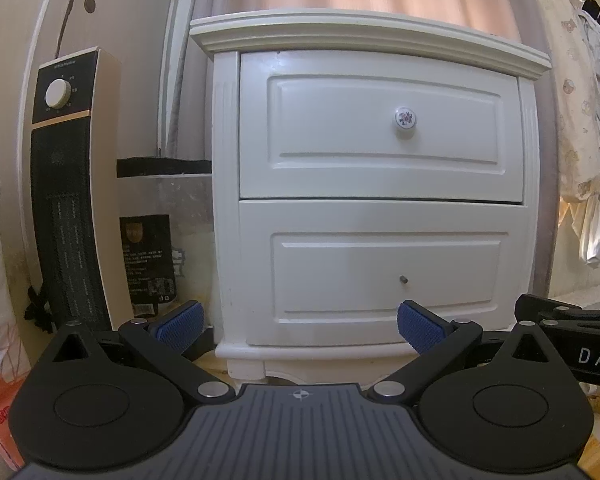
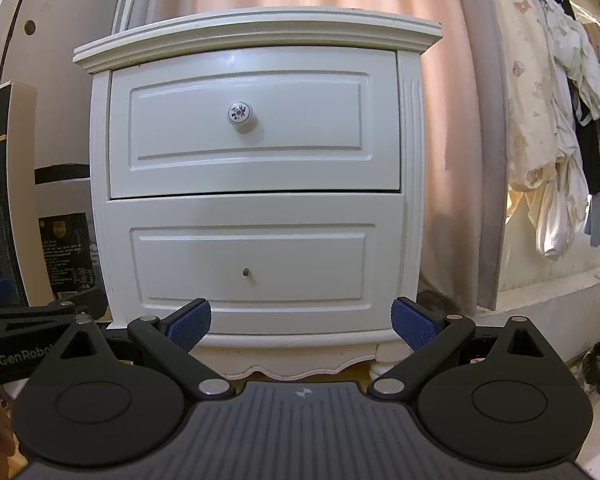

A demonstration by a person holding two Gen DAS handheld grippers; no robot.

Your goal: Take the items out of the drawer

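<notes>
Left wrist view, heater [image 1: 66, 184]: stands left of the nightstand, uninvolved.
Left gripper [image 1: 299, 326]: spread wide, empty, squared to the nightstand [image 1: 364, 200].
Top drawer [image 1: 380, 124]: closed; floral knob [image 1: 405, 119] is the likely pull, items hidden inside.
Right gripper [image 2: 301, 322]: spread, empty, aimed likewise.

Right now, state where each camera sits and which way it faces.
Left wrist: rides the left tongs, low, facing the white nightstand head-on; heater at left; both blue pads open, right tongs' arm at right edge.
Right wrist: rides the right tongs, facing the same nightstand; hanging clothes at right; pads open, left tongs' arm at left edge.
Shared: nightstand, floral knob, both drawers shut.
</notes>
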